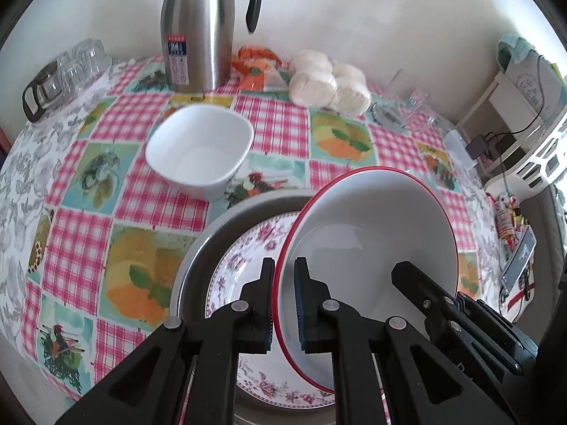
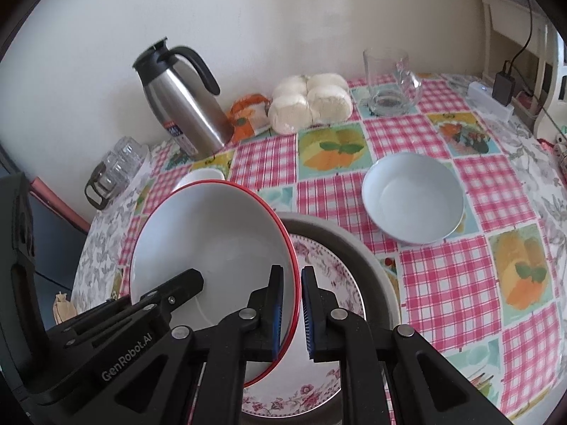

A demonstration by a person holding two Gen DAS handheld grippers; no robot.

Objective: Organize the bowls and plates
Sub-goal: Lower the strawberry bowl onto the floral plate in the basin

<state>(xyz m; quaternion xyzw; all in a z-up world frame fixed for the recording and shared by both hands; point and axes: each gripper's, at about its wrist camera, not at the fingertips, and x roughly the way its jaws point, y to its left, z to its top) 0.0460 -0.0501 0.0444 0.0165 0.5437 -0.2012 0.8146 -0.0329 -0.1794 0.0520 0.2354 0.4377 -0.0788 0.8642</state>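
A red-rimmed white bowl (image 1: 375, 233) is held tilted over a floral plate (image 1: 244, 265) that lies in a metal basin (image 1: 212, 244). My left gripper (image 1: 285, 304) is shut on the bowl's left rim. My right gripper (image 2: 292, 315) straddles the opposite rim of the same bowl (image 2: 209, 241), its jaws a little apart around it. The floral plate (image 2: 329, 272) and basin (image 2: 368, 248) also show in the right wrist view. A square white bowl (image 1: 198, 148) stands behind the basin. A round pale bowl (image 2: 413, 196) stands to the right.
A steel thermos jug (image 1: 198, 32) stands at the back by the wall, with a bag of white buns (image 1: 329, 81) and an orange packet (image 1: 258, 67) beside it. A glass mug (image 2: 389, 81) stands at the back right. A rack of glasses (image 1: 63, 78) sits at the back left.
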